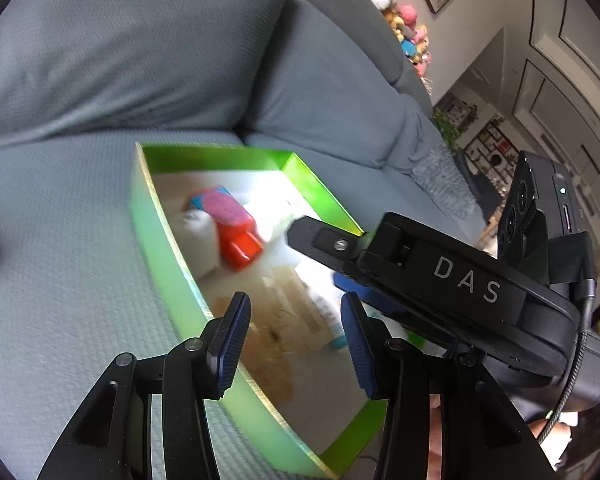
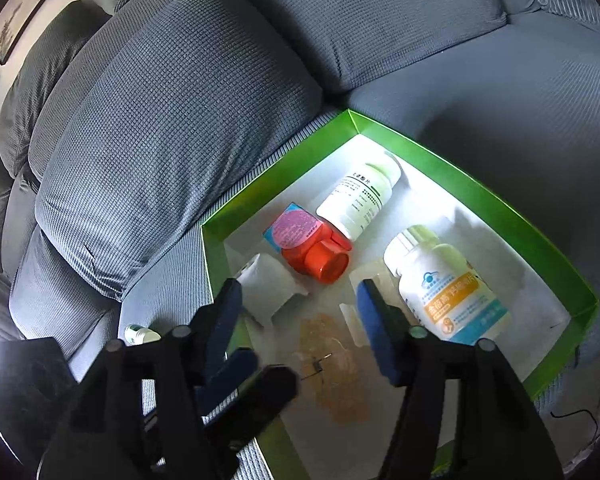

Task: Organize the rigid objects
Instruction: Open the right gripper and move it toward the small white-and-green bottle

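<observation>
A: Where are the bottles?
B: Inside the shallow green cardboard box [image 2: 476, 196] on the grey sofa [image 2: 172, 128]: two white plastic bottles [image 2: 358, 200] and an orange-capped one [image 2: 314, 254].
A: The grippers?
B: Right gripper [image 2: 298, 320] spread over the box, pinching nothing. Left gripper [image 1: 296, 344] parted too, empty, above the box's near wall.
</observation>
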Demonstrator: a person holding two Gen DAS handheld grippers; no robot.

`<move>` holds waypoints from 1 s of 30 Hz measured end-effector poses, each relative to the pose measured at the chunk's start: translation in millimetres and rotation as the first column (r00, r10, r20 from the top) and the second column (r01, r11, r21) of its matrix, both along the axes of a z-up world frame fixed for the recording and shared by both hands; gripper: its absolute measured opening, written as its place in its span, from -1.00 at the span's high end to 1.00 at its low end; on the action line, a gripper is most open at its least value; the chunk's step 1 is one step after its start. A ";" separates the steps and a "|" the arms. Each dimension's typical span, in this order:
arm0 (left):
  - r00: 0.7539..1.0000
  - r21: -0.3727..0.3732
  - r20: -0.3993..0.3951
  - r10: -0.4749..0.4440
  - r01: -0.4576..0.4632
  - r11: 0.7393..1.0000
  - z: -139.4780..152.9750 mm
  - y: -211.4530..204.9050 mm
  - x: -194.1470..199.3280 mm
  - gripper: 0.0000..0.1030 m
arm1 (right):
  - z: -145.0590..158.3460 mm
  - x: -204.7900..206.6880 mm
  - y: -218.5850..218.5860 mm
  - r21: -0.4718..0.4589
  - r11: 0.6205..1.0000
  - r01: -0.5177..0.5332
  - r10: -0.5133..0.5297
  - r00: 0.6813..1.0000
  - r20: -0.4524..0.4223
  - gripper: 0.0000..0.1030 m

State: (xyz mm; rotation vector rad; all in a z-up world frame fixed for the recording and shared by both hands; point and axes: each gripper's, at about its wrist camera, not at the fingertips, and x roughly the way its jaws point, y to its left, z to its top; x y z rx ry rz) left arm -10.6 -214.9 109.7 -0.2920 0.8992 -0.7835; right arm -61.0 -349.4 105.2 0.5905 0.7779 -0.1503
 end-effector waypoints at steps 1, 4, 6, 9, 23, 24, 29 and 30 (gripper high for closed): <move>1.000 0.009 0.008 0.012 -0.012 1.000 1.6 4.2 -0.5 0.09 | 0.4 0.2 0.7 0.000 1.000 -0.001 0.001 1.000 0.005 -0.27; 0.999 0.024 0.028 0.042 -0.043 0.999 6.1 16.6 -2.4 0.09 | 2.0 -0.4 3.6 0.000 1.000 -0.002 0.002 1.000 0.018 -0.30; 0.997 0.040 0.045 0.060 -0.061 0.997 8.7 23.8 -4.3 0.09 | 4.3 -1.5 5.9 -0.025 1.000 0.013 -0.012 1.000 0.017 -0.33; 0.994 0.062 0.067 0.082 -0.086 0.994 11.4 30.7 -5.0 0.09 | 7.6 -4.2 9.2 -0.063 0.997 0.033 -0.031 0.999 0.025 -0.43; 0.965 0.099 0.135 0.224 -0.238 0.966 23.9 86.6 -3.6 -0.29 | 11.1 0.9 36.4 -0.116 0.993 -0.009 0.014 0.999 0.043 -0.58; 0.962 0.104 0.137 0.236 -0.250 0.963 24.1 90.7 -4.0 -0.33 | 11.2 1.8 40.2 -0.119 0.993 -0.015 0.021 0.999 0.045 -0.59; 0.942 0.141 0.131 0.308 -0.326 0.935 22.8 120.1 -0.5 -0.41 | 13.2 8.7 62.1 -0.131 0.988 -0.078 0.086 0.994 0.060 -0.66; 0.936 0.150 0.125 0.330 -0.347 0.926 22.7 128.7 1.0 -0.41 | 14.7 10.3 69.3 -0.135 0.986 -0.101 0.111 0.991 0.069 -0.66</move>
